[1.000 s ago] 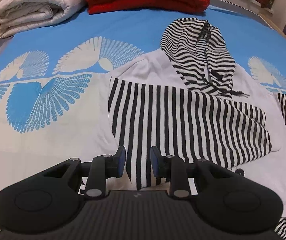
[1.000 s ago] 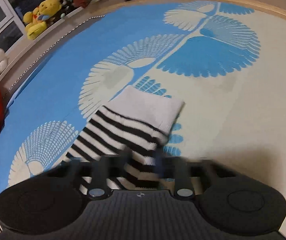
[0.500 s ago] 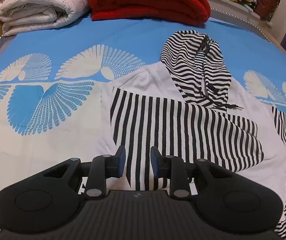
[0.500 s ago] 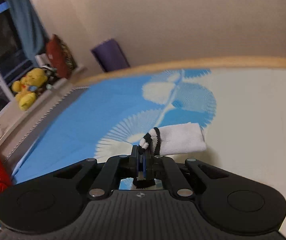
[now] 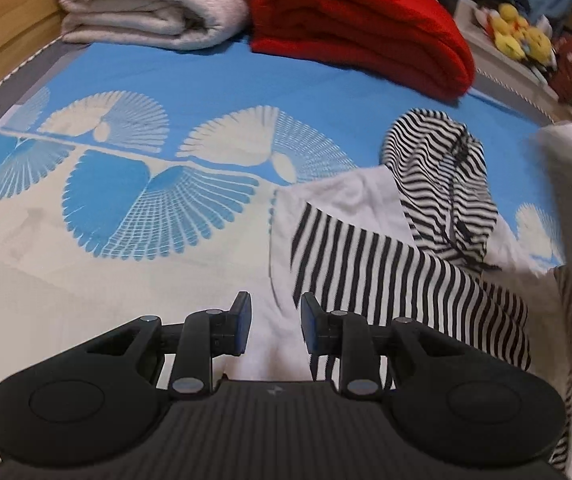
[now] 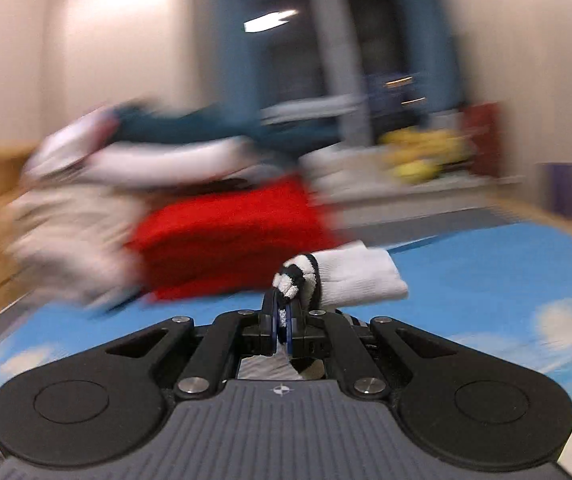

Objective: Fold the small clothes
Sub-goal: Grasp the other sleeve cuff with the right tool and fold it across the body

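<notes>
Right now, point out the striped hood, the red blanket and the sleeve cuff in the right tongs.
striped hood point(image 5: 441, 184), left wrist view, middle of the hood.
red blanket point(image 5: 357, 24), left wrist view, top fold.
sleeve cuff point(image 6: 359, 276), right wrist view, white part.

Striped hoodie flat, sleeve lifted

Patterned bed, striped hoodie, red blanket
</notes>
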Tool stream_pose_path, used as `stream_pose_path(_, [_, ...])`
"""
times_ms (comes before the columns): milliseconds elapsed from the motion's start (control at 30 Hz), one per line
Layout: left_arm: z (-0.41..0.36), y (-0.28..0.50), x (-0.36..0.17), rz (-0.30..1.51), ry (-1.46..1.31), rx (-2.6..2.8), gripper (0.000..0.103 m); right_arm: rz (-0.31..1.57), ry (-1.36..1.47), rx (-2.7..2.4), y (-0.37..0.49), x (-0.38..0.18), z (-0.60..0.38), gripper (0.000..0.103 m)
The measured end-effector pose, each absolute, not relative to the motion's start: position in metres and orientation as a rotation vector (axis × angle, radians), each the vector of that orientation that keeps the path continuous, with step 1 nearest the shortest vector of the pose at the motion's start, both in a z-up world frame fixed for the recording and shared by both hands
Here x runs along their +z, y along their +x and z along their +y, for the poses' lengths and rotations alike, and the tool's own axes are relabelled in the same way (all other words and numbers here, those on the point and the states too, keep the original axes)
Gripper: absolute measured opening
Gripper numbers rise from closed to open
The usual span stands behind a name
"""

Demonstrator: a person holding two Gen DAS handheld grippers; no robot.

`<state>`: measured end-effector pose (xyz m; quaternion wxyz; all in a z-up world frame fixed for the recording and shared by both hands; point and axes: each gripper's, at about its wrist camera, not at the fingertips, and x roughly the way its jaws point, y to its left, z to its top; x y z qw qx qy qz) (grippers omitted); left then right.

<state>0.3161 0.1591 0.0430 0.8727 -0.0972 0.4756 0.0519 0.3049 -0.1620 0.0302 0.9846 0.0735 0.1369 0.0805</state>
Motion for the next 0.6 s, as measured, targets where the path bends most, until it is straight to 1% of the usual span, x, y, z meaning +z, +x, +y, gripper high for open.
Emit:
stream_pose_path(67, [0.165, 0.316, 0.046, 0.992, -0.227, 0.109, 0.030, 0.392, 0.087, 0.317, 0.303, 0.005, -0.116, 0.013])
stream_pose_path(133, [0.168, 0.315, 0.048, 0.989, -0.251, 0.103, 0.030, 0.576, 0.002, 0.488, 0.301, -0.026, -0.082, 0.020])
stream_pose_path(200, [0.168, 0.314, 0.049, 0.989, -0.265, 0.097, 0.030, 0.765, -0.023, 0.612, 0.296, -0.052, -0.074, 0.020])
stream_pose_path(233, [0.167, 0.314, 0.050, 0.990, -0.266, 0.095, 0.030, 0.818, -0.037, 0.634, 0.292, -0.058, -0.078, 0.020])
stream_pose_path(300, [0.166, 0.315, 0.050, 0.990, -0.268, 0.094, 0.031, 0.844, -0.061, 0.624, 0.289, -0.058, -0.096, 0.029])
stream_pose_path(333, [0.165, 0.315, 0.050, 0.991, -0.269, 0.095, 0.031, 0.854, -0.075, 0.603, 0.290, -0.055, -0.112, 0.037])
stream_pose_path(367, [0.165, 0.315, 0.049, 0.993, -0.269, 0.096, 0.031, 0.868, -0.089, 0.585, 0.296, -0.050, -0.126, 0.044])
stream_pose_path(433, [0.162, 0.316, 0.047, 1.001, -0.263, 0.100, 0.031, 0.906, -0.164, 0.539, 0.299, -0.050, -0.153, 0.045])
stream_pose_path(533, [0.158, 0.319, 0.044, 1.006, -0.249, 0.097, 0.031, 0.898, -0.337, 0.419, 0.293, -0.063, -0.187, 0.045])
stream_pose_path(600, [0.154, 0.321, 0.043, 1.008, -0.242, 0.094, 0.031, 0.939, -0.382, 0.397, 0.294, -0.081, -0.209, 0.049])
